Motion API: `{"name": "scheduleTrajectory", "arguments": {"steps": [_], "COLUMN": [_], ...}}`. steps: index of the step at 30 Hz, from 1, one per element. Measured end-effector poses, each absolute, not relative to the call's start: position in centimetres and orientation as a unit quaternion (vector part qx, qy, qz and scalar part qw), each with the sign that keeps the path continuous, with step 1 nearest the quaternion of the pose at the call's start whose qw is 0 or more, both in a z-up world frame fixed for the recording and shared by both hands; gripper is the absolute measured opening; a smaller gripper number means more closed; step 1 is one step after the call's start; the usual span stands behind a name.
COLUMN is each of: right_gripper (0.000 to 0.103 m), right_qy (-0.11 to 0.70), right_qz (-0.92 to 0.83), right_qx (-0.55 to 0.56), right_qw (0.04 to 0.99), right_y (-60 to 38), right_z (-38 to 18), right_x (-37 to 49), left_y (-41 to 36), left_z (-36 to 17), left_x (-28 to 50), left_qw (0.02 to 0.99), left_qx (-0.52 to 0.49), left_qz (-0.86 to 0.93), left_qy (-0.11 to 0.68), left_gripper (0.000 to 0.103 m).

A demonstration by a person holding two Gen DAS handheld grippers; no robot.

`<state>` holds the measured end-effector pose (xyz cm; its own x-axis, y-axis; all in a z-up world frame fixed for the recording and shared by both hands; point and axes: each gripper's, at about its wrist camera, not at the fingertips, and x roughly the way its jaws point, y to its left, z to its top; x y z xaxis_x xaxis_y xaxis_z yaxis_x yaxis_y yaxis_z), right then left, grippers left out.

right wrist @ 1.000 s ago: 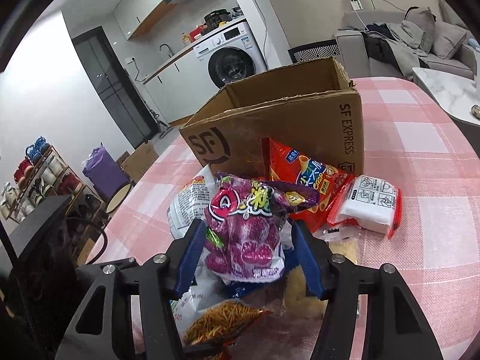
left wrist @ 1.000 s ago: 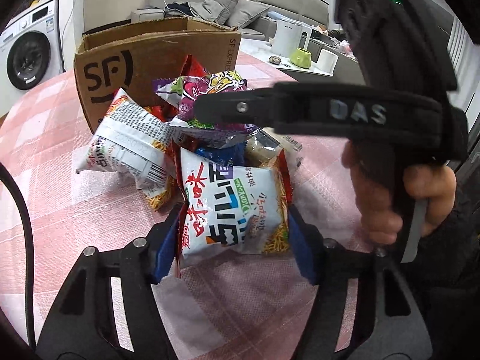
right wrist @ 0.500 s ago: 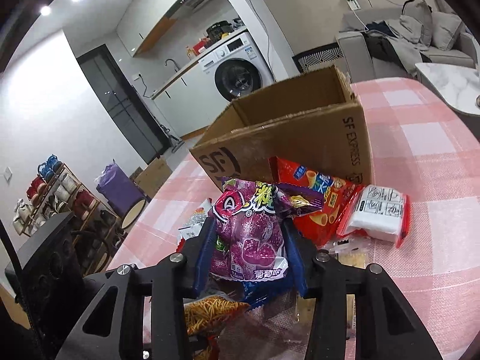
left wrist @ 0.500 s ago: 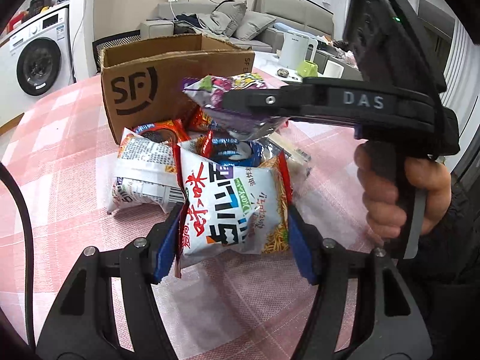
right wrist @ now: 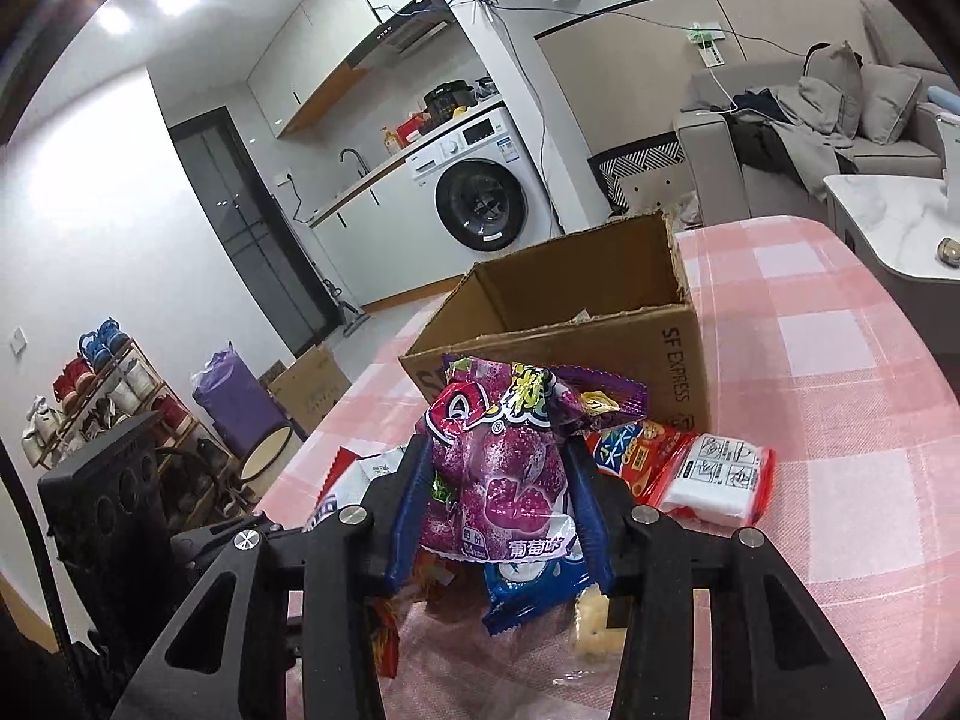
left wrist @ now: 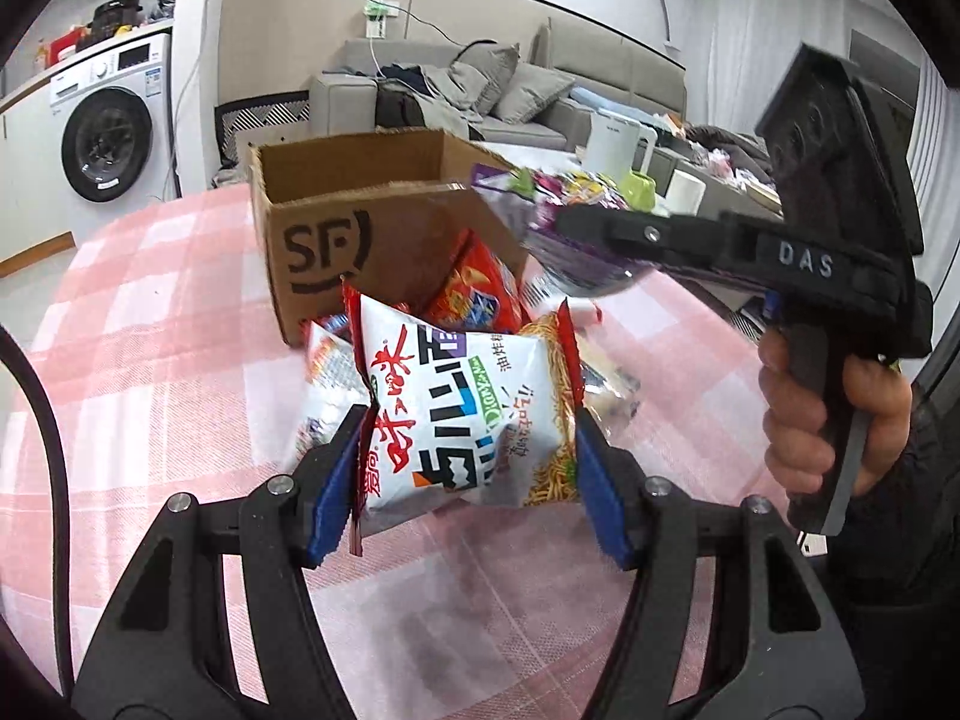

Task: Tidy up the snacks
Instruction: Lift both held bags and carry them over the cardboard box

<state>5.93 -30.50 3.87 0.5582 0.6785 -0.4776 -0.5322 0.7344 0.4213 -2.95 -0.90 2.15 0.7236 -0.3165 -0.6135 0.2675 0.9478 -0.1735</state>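
Both my grippers hold a snack packet, lifted near the open box.

My left gripper [left wrist: 465, 480] pinches a white foil noodle-snack packet with red crimped edges [left wrist: 462, 414] across its width, big black and red Chinese characters running sideways, long axis pointing ahead toward the brown corrugated cardboard box [left wrist: 336, 246] printed "SF"; its side reads "SF EXPRESS" in the right view. My right gripper [right wrist: 495, 510], its body marked "DAS", clamps a purple grape-candy bag [right wrist: 504, 462] upright, top crimp toward the box, white Chinese grape-flavour text at its bottom edge. Both hang above the pink checked tablecloth [right wrist: 840, 420], where a red snack bag [right wrist: 645, 456], a white red-edged packet [right wrist: 717, 477] and a blue packet [right wrist: 528, 591] lie.
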Motion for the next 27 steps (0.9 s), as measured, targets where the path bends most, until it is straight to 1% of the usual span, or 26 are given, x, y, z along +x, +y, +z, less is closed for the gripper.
{"name": "scheduleTrajectory", "arguments": {"steps": [12, 21, 27], "right_gripper": [0.044, 0.044, 0.044], "right_qy": [0.303, 0.300, 0.303], "right_qz": [0.338, 0.331, 0.321], "right_qx": [0.112, 0.108, 0.098], "right_qw": [0.884, 0.888, 0.892], "right_y": [-30.1, -29.6, -29.6], "right_z": [6.5, 7.5, 8.0], "right_x": [7.0, 7.8, 9.1], "left_y": [1.8, 3.7, 3.8], "left_z": [6.5, 10.3, 11.4], "left_x": [-1.1, 2.4, 6.3], "left_qw": [0.945, 0.954, 0.956], "left_qx": [-0.051, -0.062, -0.065], "left_qz": [-0.128, -0.104, -0.089], "left_qy": [0.296, 0.273, 0.273], "left_gripper": [0.063, 0.063, 0.063]}}
